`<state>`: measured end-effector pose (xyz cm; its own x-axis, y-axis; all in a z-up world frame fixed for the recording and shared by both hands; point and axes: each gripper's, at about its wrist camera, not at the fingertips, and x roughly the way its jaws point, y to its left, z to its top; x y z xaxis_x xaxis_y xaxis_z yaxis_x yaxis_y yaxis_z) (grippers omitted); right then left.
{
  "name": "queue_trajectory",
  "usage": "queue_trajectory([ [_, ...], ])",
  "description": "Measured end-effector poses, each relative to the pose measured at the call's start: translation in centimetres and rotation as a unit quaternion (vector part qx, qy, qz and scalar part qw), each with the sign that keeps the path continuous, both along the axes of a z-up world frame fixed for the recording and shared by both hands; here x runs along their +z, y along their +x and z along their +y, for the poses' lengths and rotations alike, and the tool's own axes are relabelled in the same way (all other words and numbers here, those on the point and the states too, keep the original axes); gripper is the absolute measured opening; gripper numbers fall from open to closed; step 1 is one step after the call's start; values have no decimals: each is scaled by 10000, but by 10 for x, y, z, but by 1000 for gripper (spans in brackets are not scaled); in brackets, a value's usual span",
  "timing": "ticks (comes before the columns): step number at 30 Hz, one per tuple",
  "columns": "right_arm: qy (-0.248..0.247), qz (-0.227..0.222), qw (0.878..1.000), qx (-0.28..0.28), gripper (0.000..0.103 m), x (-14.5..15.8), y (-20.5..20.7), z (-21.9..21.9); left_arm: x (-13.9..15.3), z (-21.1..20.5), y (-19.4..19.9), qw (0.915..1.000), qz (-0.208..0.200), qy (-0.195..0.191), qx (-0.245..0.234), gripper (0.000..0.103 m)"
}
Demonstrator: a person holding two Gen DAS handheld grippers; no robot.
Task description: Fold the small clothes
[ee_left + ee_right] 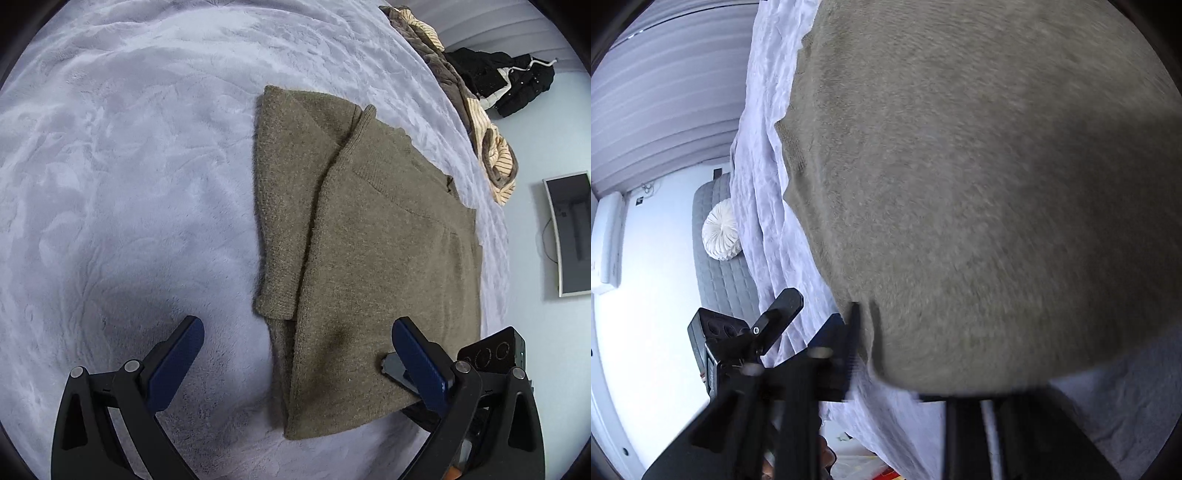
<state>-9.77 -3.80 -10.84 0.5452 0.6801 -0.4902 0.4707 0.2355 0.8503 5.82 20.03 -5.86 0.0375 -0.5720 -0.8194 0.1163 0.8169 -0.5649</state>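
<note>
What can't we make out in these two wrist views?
- Right wrist view: the pads of the right gripper are motion-blurred and draped by the sweater, so pad contact is not readable here.
- Left wrist view: the sweater's near right corner is hidden behind the left gripper finger.
- Left wrist view: the clothes pile at the far edge is too small and bunched to count garments.

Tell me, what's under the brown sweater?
The brown sweater lies on a fluffy lilac blanket, which shows all around it. Its own folded sleeve sits on top. Whatever else is beneath stays covered.
</note>
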Motion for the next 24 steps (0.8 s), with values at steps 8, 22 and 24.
queue_trajectory([
  [8, -375, -1065, 9932, 278, 10, 67, 22, -10, -9, -16, 37, 9862, 548, -1554, -189, 102],
  [22, -1406, -250, 9656, 2174, 14, 54, 3, 18, 2, -103, 35, 9923, -330, 359, -1137, 89],
  [24, -1851, -492, 9523, 2375, 14, 74, -4, 9, -2, -103, 33, 9891, -428, 680, -1235, 79],
])
